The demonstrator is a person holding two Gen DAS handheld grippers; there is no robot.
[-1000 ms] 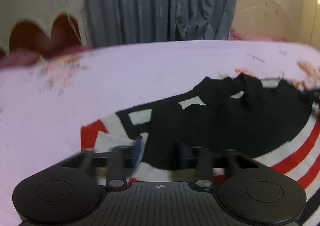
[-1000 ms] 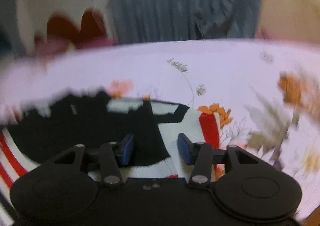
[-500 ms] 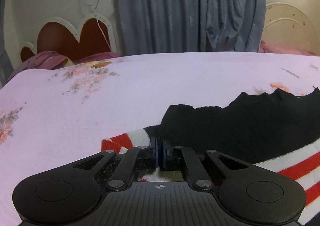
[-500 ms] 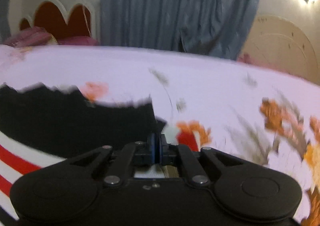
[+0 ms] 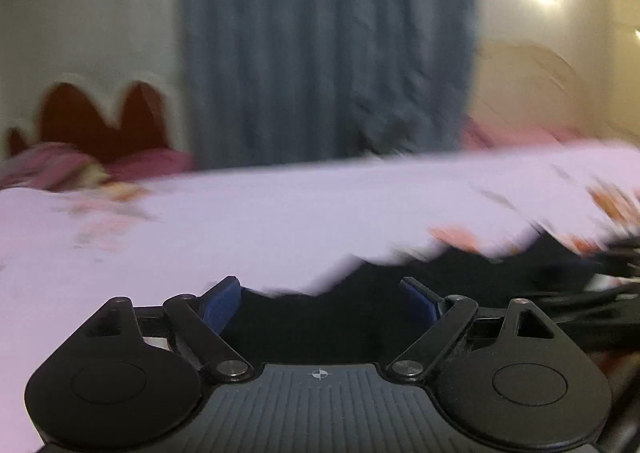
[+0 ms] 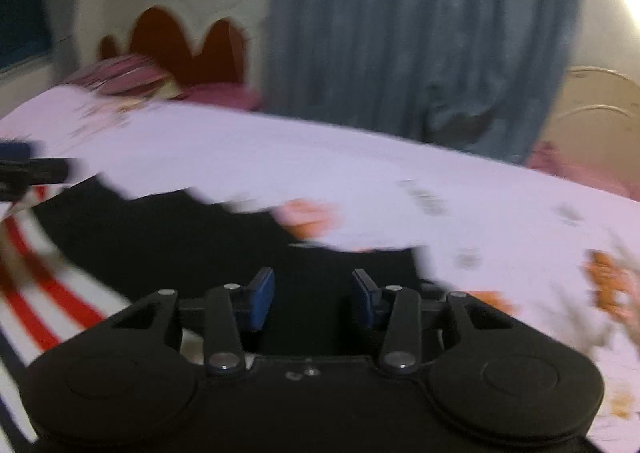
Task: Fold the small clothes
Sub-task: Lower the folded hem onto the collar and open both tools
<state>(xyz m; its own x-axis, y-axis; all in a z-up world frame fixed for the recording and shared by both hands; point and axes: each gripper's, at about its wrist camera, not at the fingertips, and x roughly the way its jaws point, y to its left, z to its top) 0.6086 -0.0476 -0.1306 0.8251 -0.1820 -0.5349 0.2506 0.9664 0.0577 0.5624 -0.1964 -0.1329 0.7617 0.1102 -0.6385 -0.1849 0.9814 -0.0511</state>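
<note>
A small knitted garment, black with red and white stripes, lies on the pink floral bedsheet. In the left wrist view its black part (image 5: 360,309) lies just ahead of my left gripper (image 5: 320,303), which is open and empty over it. In the right wrist view the black part (image 6: 168,237) and the red and white stripes (image 6: 52,305) spread to the left. My right gripper (image 6: 313,299) is open and empty above the garment's black edge. Both views are motion-blurred. The left gripper's tip (image 6: 24,169) shows at the right wrist view's left edge.
The bedsheet (image 5: 240,221) stretches far ahead. A red scalloped headboard (image 5: 100,121) with pink pillows (image 6: 128,77) stands at the back left. Grey-blue curtains (image 5: 320,53) hang behind the bed. A cream headboard (image 6: 596,121) stands at the back right.
Both grippers were shut on the garment's edge half a second ago. Now both have opened and let it go, and the garment lies with its black part folded over.
</note>
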